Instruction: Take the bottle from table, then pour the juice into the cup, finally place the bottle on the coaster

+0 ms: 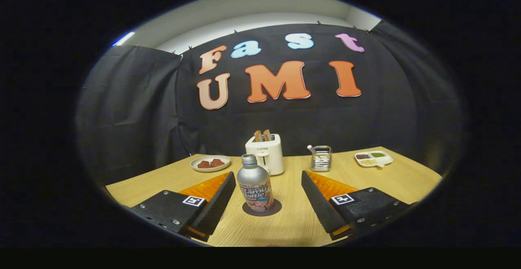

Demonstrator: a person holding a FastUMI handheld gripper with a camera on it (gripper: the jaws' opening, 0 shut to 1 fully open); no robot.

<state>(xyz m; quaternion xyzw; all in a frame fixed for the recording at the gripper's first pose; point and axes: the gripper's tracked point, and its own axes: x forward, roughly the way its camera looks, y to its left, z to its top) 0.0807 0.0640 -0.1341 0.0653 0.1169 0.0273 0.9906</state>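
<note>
A silver bottle (255,187) with a colourful label stands upright on a dark round coaster (275,208) on the wooden table (293,220). It sits between my two fingers, nearer the left one and touching neither. My gripper (268,175) is open wide, its fingers low over the table on either side of the bottle. Part of a white rounded piece (267,169) shows just behind the bottle, against the toaster; I cannot tell what it is.
Beyond the fingers a white toaster (265,151) holds two slices of toast. A white plate (210,163) with brown food lies to its left. A clear holder (321,158) and a white divided dish (373,158) stand to the right.
</note>
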